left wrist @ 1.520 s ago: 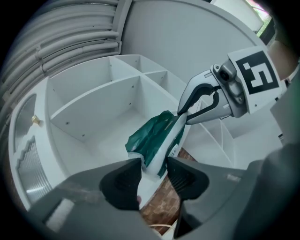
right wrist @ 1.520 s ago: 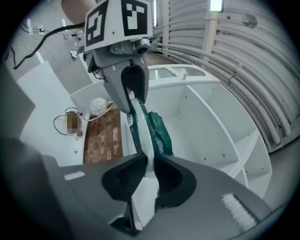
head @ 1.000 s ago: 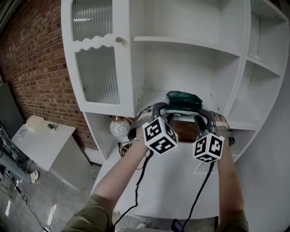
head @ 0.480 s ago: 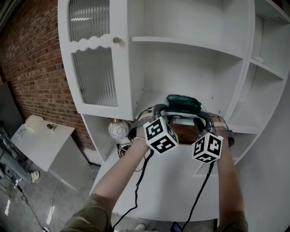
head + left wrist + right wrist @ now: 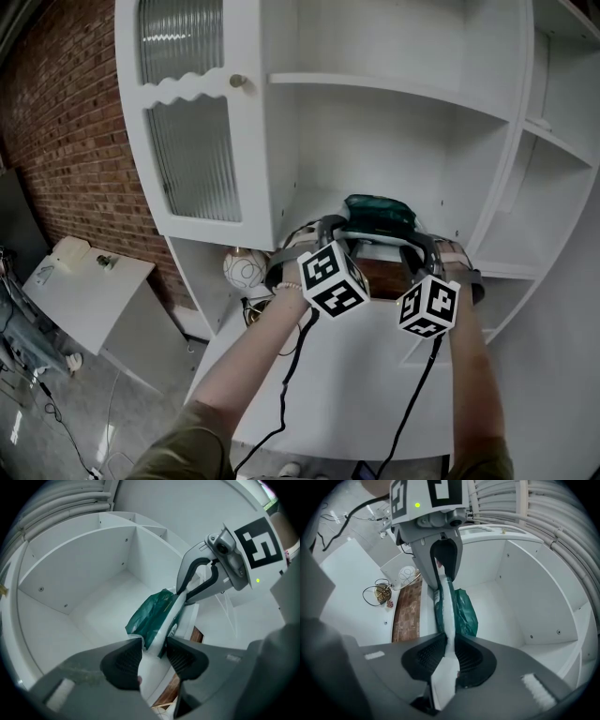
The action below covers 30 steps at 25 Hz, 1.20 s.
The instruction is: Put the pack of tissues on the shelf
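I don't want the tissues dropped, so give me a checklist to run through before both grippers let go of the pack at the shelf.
1. Grip of the left gripper: ok, jaws closed on one end of the green plastic tissue pack.
2. Grip of the right gripper: ok, jaws clamp the pack's opposite end.
3. Pack over the white shelf compartment: ok, most of it lies above the compartment floor.
4. Landing spot free: ok, no other object shows there.
5. Pack resting on the floor: cannot tell, its underside is hidden.
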Tool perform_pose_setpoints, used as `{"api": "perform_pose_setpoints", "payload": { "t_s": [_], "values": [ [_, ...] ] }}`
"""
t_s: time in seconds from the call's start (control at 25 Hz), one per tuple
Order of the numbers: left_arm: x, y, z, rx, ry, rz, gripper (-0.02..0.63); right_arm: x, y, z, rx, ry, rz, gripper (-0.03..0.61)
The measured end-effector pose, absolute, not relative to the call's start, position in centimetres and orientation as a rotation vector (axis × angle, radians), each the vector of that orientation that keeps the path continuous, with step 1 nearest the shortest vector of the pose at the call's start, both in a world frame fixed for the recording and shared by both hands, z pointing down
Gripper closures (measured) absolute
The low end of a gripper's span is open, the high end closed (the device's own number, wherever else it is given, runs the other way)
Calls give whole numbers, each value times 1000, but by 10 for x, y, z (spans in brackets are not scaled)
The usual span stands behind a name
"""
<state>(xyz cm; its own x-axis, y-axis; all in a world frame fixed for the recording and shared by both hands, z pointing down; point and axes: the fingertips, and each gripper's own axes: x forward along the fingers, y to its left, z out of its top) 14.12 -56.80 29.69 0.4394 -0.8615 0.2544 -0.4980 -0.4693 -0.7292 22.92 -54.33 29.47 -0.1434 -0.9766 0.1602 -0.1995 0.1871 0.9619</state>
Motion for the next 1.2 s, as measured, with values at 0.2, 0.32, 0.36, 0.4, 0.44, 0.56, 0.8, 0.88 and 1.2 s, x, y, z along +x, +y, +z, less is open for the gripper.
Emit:
{"api": "perform_pose_setpoints", "payload": {
  "t_s": [0.2, 0.32, 0.36, 0.4, 0.44, 0.56, 0.8, 0.88, 1.2],
  "values": [
    [141, -568, 298, -2138, 1130, -841, 436, 229, -544, 297, 1148, -1531, -1057, 506],
    [141, -569, 298, -2133, 1129, -841, 434, 229, -544, 296, 1163, -1527, -1065, 503],
    [141, -569, 298, -2131, 1131, -839, 434, 229, -545, 296, 1168, -1528, -1066, 502],
    [141, -569, 298, -2130, 1132, -837, 435, 228, -545, 296, 1172, -1530, -1066, 502],
    [140, -570, 298, -2128, 1132, -836, 434, 228, -545, 296, 1174, -1532, -1067, 500],
    [139, -570, 298, -2124, 1130, -840, 433, 228, -544, 294, 1184, -1539, -1073, 480],
    [136, -571, 295, -2124, 1129, -830, 399, 228, -543, 290, 1200, -1552, -1077, 445],
    [135, -570, 293, -2127, 1126, -828, 387, 228, -543, 290, 1205, -1563, -1072, 439],
    [132, -567, 294, -2160, 1111, -826, 349, 228, -535, 287, 1218, -1617, -1054, 394]
  ]
}}
